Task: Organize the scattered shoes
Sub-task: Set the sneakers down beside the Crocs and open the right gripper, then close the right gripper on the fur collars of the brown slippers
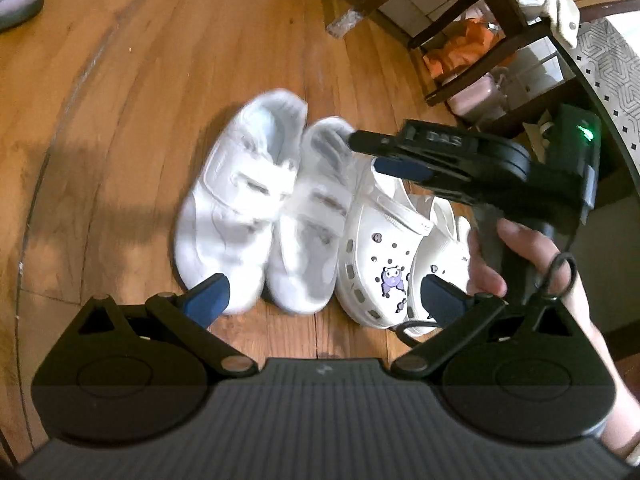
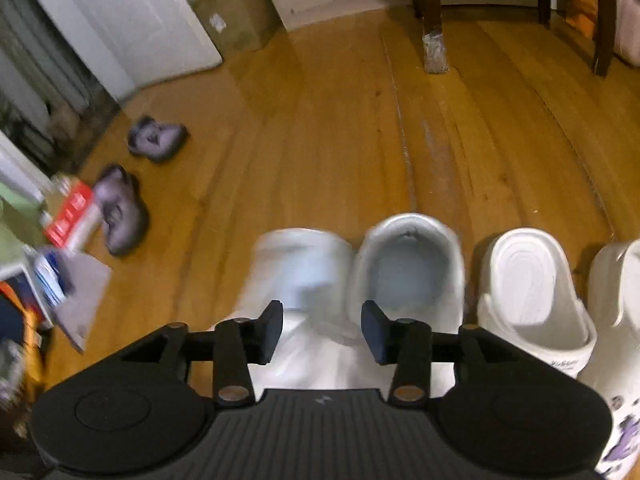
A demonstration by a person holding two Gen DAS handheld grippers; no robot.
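Observation:
Two white sneakers (image 1: 240,200) (image 1: 312,220) stand side by side on the wood floor, with two white clogs (image 1: 380,252) with purple charms to their right. My left gripper (image 1: 324,300) is open, above the toes of the row. My right gripper (image 1: 384,156) reaches in from the right above the shoes; in the right wrist view it (image 2: 322,332) is open, its fingers either side of the sneakers' heels (image 2: 408,268). The clogs' heels (image 2: 528,280) show to the right. Two purple shoes (image 2: 120,208) (image 2: 156,138) lie scattered far left.
A dark wooden chair and shelf frame (image 1: 500,40) with bags stands behind the shoes; its legs (image 2: 432,20) show in the right wrist view. Boxes and papers (image 2: 68,248) clutter the left edge. A white door (image 2: 132,20) is at the back left.

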